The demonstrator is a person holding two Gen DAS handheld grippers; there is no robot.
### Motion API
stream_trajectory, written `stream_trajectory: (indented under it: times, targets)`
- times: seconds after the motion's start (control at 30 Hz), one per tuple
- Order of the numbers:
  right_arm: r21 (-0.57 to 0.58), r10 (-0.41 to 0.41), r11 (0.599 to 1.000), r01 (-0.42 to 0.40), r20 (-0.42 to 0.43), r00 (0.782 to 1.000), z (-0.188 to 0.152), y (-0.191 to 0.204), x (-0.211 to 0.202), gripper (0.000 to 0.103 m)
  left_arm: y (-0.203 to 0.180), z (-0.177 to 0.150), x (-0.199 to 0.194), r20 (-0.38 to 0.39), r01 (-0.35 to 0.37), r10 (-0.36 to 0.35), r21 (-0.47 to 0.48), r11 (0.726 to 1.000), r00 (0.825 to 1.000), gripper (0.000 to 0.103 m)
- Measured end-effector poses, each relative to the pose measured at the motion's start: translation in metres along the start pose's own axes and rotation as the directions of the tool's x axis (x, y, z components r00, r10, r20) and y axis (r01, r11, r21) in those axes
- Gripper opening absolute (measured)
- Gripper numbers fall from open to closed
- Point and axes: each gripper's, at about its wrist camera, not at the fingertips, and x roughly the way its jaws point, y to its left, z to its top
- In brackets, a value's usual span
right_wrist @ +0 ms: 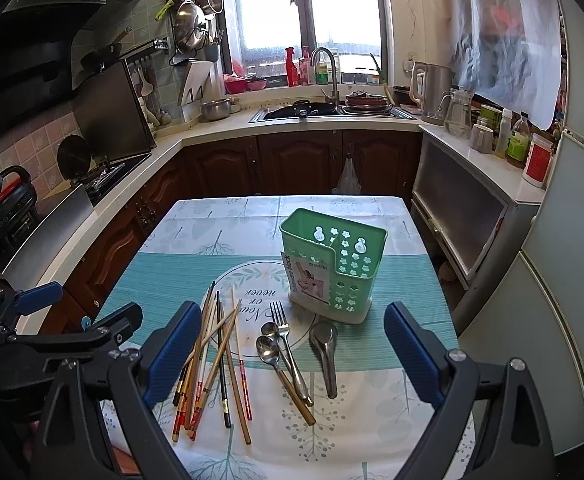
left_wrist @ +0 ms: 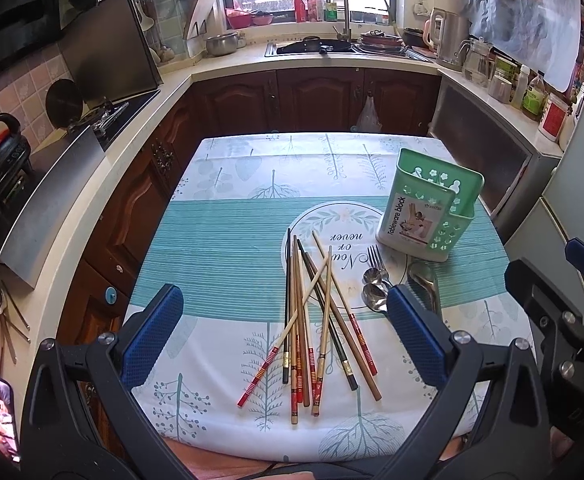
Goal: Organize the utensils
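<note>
A loose pile of several chopsticks point(left_wrist: 312, 328) lies on the tablecloth point(left_wrist: 220, 240); it also shows in the right wrist view point(right_wrist: 216, 364). To its right lie a fork point(right_wrist: 282, 328), two metal spoons point(right_wrist: 270, 346) and a metal soup spoon point(right_wrist: 324, 344). A green two-compartment utensil holder point(right_wrist: 334, 268) stands upright and empty behind them; it also shows in the left wrist view point(left_wrist: 428, 204). My left gripper point(left_wrist: 284, 336) is open above the chopsticks. My right gripper point(right_wrist: 292, 352) is open above the fork and spoons. Both hold nothing.
The small table stands in a kitchen, with brown cabinets and a counter to the left, a sink point(right_wrist: 300, 112) behind, and a fridge point(right_wrist: 564, 280) to the right. The right gripper's body point(left_wrist: 564, 320) shows beside the left one.
</note>
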Motion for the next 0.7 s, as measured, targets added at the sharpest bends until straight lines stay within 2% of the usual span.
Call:
stream_trajectory:
  times: [0.7]
  targets:
    - [0.02,0.013,1.0,-0.012,-0.015,1.0,-0.0075,0.0015,0.0034,0.093,-0.0014,-0.0035,0.0019,-0.004,0.0,0.0,-0.001,1.0,1.0,0.101]
